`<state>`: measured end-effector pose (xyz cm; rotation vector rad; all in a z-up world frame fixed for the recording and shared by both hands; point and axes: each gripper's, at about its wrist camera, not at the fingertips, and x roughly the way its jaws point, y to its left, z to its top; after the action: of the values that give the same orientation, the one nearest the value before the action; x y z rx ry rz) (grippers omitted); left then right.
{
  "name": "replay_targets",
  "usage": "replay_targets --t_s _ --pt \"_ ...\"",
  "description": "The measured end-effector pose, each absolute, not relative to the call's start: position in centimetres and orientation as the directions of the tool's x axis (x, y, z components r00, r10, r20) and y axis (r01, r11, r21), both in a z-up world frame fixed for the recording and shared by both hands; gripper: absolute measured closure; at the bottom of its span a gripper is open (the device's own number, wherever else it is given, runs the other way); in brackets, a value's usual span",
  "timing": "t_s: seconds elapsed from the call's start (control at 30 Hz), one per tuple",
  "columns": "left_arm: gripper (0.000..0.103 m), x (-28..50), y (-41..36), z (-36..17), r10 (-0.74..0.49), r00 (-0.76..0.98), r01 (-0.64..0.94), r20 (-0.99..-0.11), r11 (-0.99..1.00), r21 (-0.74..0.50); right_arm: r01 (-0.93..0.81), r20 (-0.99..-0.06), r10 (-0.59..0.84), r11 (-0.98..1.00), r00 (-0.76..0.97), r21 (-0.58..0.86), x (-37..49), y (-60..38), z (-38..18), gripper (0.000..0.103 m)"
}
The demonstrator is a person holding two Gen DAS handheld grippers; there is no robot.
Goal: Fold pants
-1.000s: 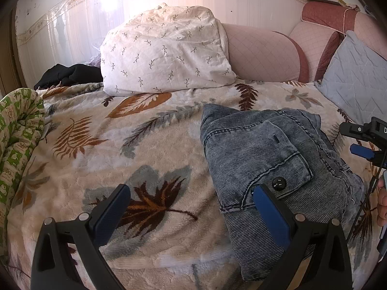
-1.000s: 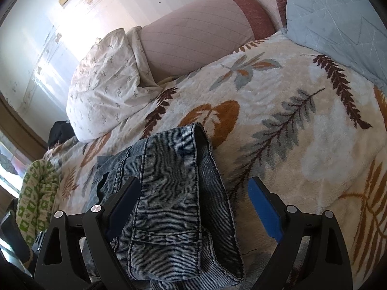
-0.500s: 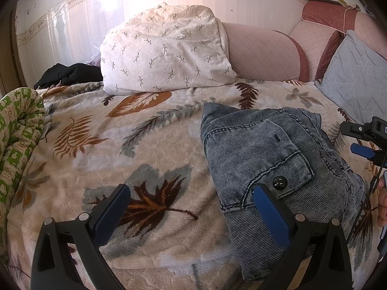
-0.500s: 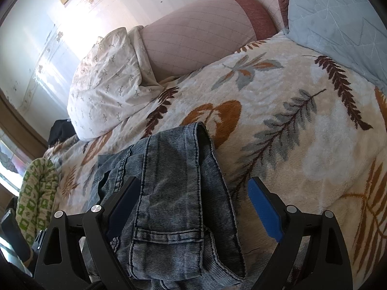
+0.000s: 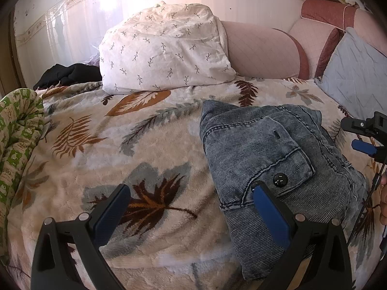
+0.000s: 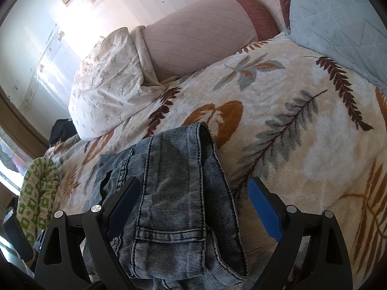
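Pants (image 5: 273,149) folded in a compact bundle on bed (image 5: 145,145), toward right edge; left tongs (image 5: 191,205) and right tongs (image 6: 193,198) both spread wide, holding nothing. Best pressed flat, loose layers squared, edges aligned

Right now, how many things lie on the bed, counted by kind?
Folded denim pants: 1
Pillows and cushions, namely white leaf-print pillow, pink bolster, grey-blue cushion: 3
Black garment: 1
Green patterned quilt: 1
Total: 6
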<state>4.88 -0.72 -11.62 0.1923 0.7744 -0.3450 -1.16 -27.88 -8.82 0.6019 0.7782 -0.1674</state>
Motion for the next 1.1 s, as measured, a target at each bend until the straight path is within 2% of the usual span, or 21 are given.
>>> replay_targets --t_s 1.1 --pt "0.0 4.76 -0.96 -11.89 -0.233 0.656 0.378 -0.718 0.925 0.046 0.354 -0.704 0.076 0.823 0.706 0.444 -1.09 -27.69 -8.8 0.012"
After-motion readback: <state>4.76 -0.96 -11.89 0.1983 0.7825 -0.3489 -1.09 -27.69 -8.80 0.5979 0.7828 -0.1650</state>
